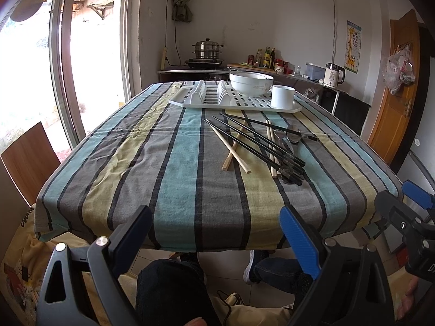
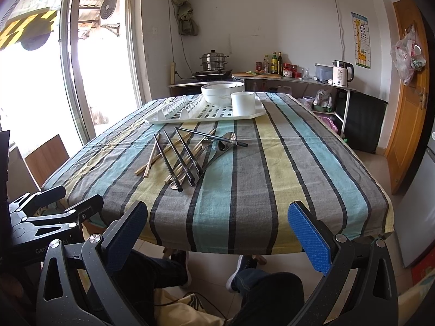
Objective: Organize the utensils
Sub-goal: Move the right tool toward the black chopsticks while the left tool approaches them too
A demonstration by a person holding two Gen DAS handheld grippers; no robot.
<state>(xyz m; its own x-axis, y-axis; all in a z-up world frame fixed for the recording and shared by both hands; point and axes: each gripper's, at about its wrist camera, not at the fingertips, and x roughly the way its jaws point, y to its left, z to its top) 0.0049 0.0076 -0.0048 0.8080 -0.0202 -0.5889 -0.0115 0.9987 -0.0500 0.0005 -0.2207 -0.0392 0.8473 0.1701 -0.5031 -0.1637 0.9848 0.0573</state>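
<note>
A loose pile of black chopsticks (image 1: 261, 146) (image 2: 179, 154), wooden chopsticks (image 1: 231, 146) (image 2: 155, 157) and metal spoons (image 1: 293, 134) (image 2: 227, 141) lies on the striped tablecloth. Behind it stands a white drying rack (image 1: 233, 102) (image 2: 206, 114) with a white cup (image 1: 282, 96) (image 2: 242, 102) and stacked white bowls (image 1: 251, 83) (image 2: 221, 92). My left gripper (image 1: 217, 233) is open and empty, held before the table's near edge. My right gripper (image 2: 217, 231) is open and empty, also before the near edge. Each gripper shows at the other view's side.
The table (image 1: 168, 168) has a wooden chair (image 1: 27, 160) at its left. A counter at the back holds a steamer pot (image 1: 207, 50), bottles (image 1: 267, 57) and a kettle (image 1: 333, 74). A wooden door (image 1: 394, 89) is at the right. The person's legs are below the table edge.
</note>
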